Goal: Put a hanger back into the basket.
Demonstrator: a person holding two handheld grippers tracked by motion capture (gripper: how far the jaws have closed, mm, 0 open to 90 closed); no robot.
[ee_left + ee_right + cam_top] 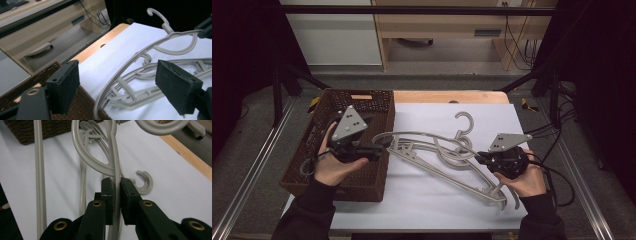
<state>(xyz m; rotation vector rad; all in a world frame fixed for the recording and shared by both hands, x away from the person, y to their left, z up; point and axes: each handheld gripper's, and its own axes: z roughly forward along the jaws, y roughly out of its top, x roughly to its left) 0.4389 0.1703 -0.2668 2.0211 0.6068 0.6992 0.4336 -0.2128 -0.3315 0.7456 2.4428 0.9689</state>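
The right gripper (115, 188) has its fingers (107, 192) pinched tight on the thin grey bar of a hanger (113, 157); the bar runs up between the pads toward 12 o'clock in the right gripper view. In the high view this gripper (479, 159) sits at about 4 o'clock on the surface (422, 200), held by the right hand (524, 179), its fingers pointing toward 9 o'clock at the hanger (422, 137).

The left gripper (117, 82) has its fingers (178, 83) standing wide, with nothing pressed by either pad. Between them, farther off, the left arm of the hanger (140, 53) curves from 6 o'clock up toward 1 o'clock, apart from both pads. In the high view the left gripper (379, 149) is at about 9 o'clock, over the right wall of the basket (337, 97), in the left hand (334, 167), just beside the hanger's left end.

The held hanger is raised at a tilt above a loose pile of hangers (452, 170) of the same grey that lies across the middle of the white sheet (422, 115) covering the surface. One hook (464, 122) stands out toward 12 o'clock. The brown wicker basket lies at the sheet's 9 o'clock edge, partly on it.
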